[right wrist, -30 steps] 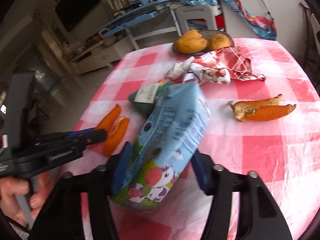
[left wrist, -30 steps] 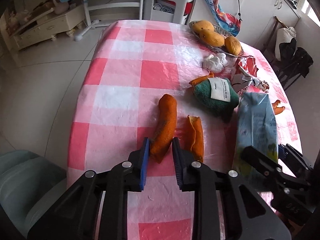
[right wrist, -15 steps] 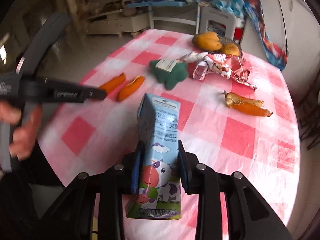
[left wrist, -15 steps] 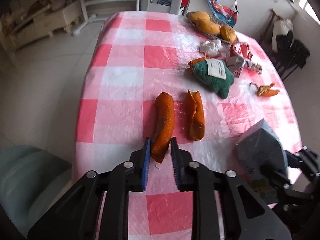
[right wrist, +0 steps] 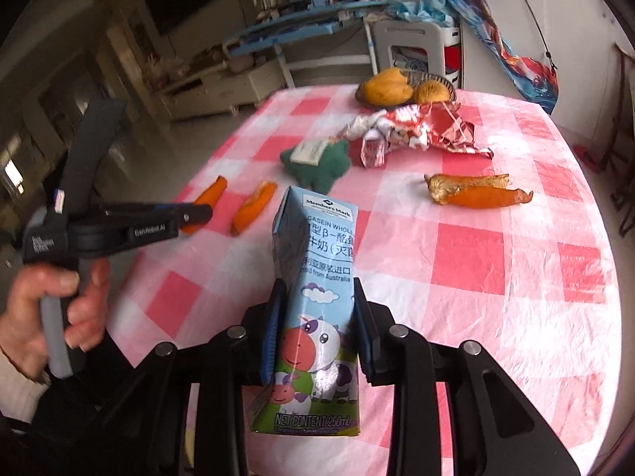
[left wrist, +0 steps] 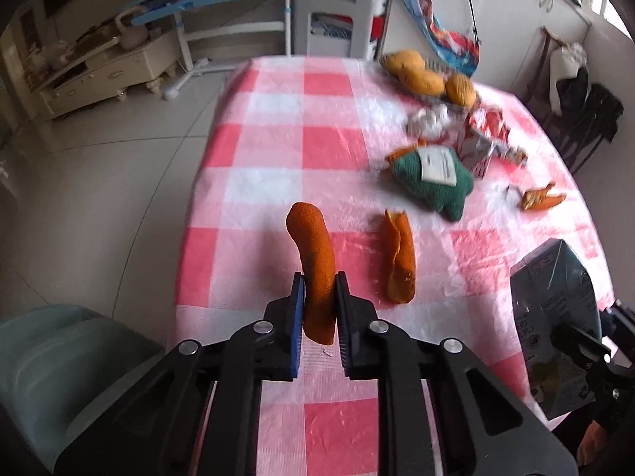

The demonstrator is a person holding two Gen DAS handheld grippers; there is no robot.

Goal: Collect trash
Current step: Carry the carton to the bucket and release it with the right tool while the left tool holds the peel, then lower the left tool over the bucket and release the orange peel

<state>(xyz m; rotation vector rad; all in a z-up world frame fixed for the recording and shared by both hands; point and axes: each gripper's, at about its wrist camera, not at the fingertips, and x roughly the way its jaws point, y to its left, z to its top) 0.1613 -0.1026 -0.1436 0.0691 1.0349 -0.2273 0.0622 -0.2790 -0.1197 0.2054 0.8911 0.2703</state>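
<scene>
Left gripper (left wrist: 320,295) pinching an orange peel (left wrist: 313,261) between blue pads, lifting it clear of the checked desk (left wrist: 278,150); lower end of peel partly hidden behind the pads. Right gripper (right wrist: 317,317) clamping a milk carton (right wrist: 315,305) at mid-height, holding it upright above the desk; carton base cut off from the left view by gripper body. Second peel (left wrist: 400,263) lying just beside the first. Third peel (right wrist: 474,192), green cloth (right wrist: 317,164) and crumpled wrapper (right wrist: 416,131) lying farther back, blurring in the left view.
</scene>
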